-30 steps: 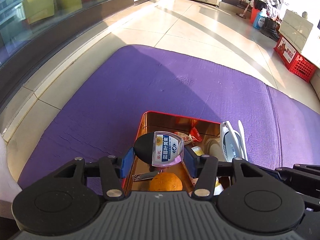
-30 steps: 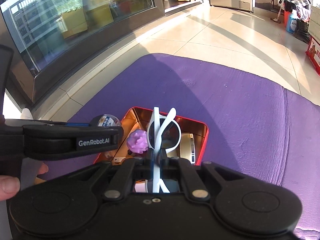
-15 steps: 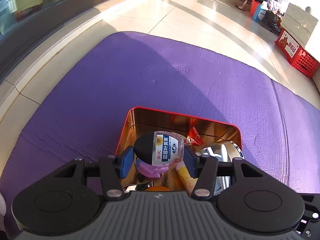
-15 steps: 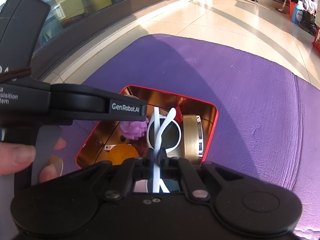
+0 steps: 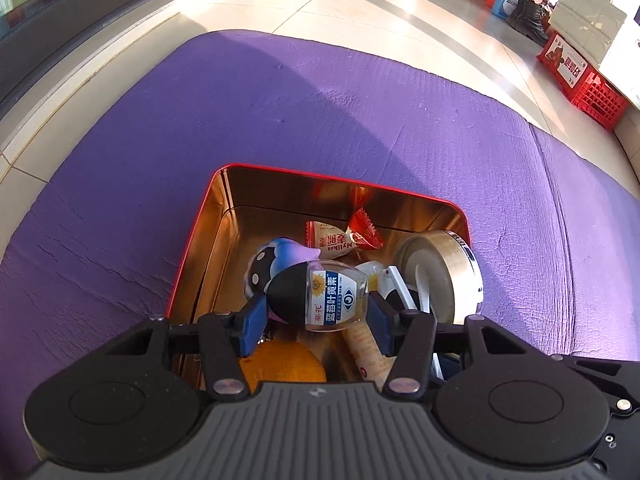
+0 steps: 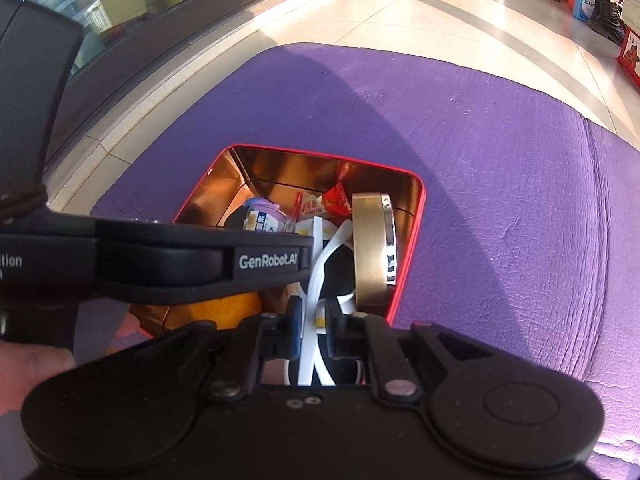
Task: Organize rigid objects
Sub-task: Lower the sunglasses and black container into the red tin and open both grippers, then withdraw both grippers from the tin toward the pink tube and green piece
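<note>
A: Nearest the left wrist camera, what does the left gripper (image 5: pixel 316 316) carry?

B: A small clear bottle (image 5: pixel 318 295) with a black cap and a blue-and-white label lies crosswise between the blue pads, and the jaws are clenched on it. It hangs just above the open red tin (image 5: pixel 192 248).

A: And the right gripper (image 6: pixel 313 322)?

B: White-framed sunglasses (image 6: pixel 320 276) stand between its pads, folded arms pointing away. The jaws are opening, with a gap showing beside the frame, so the pads no longer press on it. The sunglasses reach down into the tin.

A: What lies inside the tin?

B: At the near end an orange (image 5: pixel 282 362) and a pale tube (image 5: pixel 366 350). Beyond the bottle sits a purple-and-blue toy (image 5: pixel 276 258). On the right a gold roll of tape (image 5: pixel 440 272) stands on its edge against the wall. Farther in lie a white snack packet (image 5: pixel 330 238) and a red wrapper (image 5: pixel 366 230).

A: And around it?

B: The tin rests on a purple mat (image 5: pixel 360 120) spread over a tiled floor (image 5: pixel 360 4). In the right wrist view a person's hand (image 6: pixel 30 368) shows at the left edge beside the left gripper's body. Far off to the right stands a red crate (image 5: pixel 588 84).
</note>
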Tool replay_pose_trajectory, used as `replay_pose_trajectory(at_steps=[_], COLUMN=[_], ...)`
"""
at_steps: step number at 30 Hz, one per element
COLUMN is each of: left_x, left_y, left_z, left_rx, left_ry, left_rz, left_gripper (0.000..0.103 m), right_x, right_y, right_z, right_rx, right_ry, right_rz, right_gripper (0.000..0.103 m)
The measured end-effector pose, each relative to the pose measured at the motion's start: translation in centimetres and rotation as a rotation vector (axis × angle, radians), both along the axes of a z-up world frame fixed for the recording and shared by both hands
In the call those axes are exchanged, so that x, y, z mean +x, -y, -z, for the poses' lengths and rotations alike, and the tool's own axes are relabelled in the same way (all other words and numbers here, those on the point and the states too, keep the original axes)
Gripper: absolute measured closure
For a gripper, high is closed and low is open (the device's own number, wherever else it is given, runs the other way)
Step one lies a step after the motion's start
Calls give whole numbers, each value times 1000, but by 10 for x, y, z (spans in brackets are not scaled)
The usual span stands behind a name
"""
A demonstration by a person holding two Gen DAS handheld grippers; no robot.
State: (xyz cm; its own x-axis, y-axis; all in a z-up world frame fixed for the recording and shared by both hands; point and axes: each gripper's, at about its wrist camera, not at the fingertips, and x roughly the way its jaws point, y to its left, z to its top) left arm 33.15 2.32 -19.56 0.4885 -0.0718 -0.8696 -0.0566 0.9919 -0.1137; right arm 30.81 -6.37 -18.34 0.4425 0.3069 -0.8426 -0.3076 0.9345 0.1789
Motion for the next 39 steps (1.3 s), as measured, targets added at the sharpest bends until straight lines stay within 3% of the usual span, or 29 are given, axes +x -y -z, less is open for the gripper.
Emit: replay_pose_trajectory(at_steps=[12,14,18,27,39], left_x=[-7,-11,-18,-44,-104], left_y=[-2,-4,-4,-1,11], left_z=[-7,-13,-25,-59,-115], left_rx=[-22,-29,-33,-16,23], left_ry=[-14,-3,11,52,117], left_rz=[-24,-25,-29,-26,0], left_gripper=[45,38,38,35,35], right_x=[-2,-4,-11,-30,-75], right_y=[19,21,23,34,41], right_z=[-8,-12,-23,-48,-96], right_rx=[90,94,97,103,88], right_ry=[-6,5,17,45,92], right_rz=[21,17,11,9,-24], right_gripper=[70,67,65,46,30])
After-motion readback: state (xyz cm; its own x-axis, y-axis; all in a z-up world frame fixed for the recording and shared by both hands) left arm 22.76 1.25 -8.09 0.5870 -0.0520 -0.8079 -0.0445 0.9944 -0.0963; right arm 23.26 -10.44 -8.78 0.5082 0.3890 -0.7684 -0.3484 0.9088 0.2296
